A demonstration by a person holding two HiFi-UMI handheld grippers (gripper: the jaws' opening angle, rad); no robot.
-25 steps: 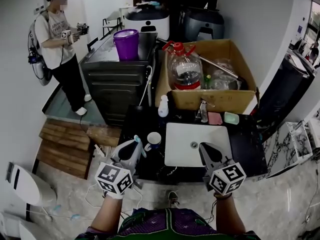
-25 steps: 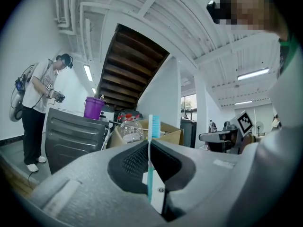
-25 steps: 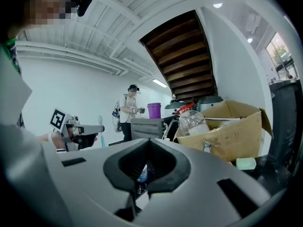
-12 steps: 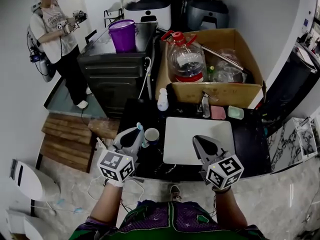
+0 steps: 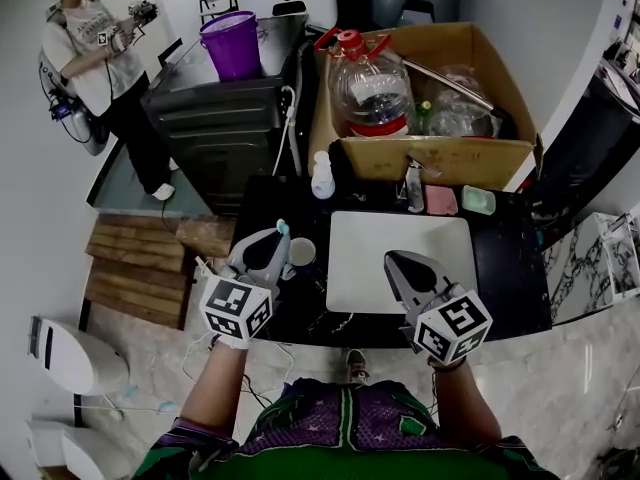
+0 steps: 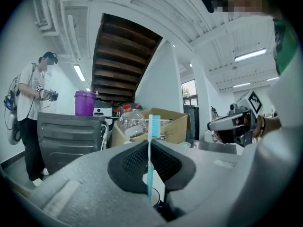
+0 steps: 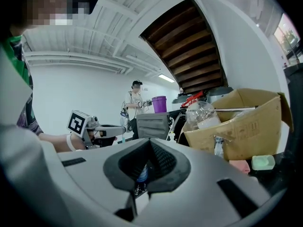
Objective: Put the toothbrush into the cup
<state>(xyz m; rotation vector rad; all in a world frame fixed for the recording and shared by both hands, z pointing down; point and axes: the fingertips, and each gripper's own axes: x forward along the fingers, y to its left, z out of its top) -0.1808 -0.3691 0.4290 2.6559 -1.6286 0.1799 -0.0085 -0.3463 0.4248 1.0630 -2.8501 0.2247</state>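
The left gripper (image 5: 271, 252) pinches the slim blue-and-white plastic toothbrush (image 6: 152, 126) beside the small white cup (image 5: 302, 253); the right gripper (image 5: 401, 264) is closed, empty. The brush might pivot and miss the rim.

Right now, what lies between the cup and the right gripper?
In the head view, a strip of black countertop beside the cup, then bare white sink up to the right gripper.

Shows the left gripper (image 5: 275, 240) at seven o'clock, closed on a toothbrush (image 5: 282, 228), head poking past the tips, just beside the cup (image 5: 303, 253) at its three o'clock. Places the right gripper (image 5: 394, 261) at five o'clock, jaws together, over the white basin (image 5: 425, 233).
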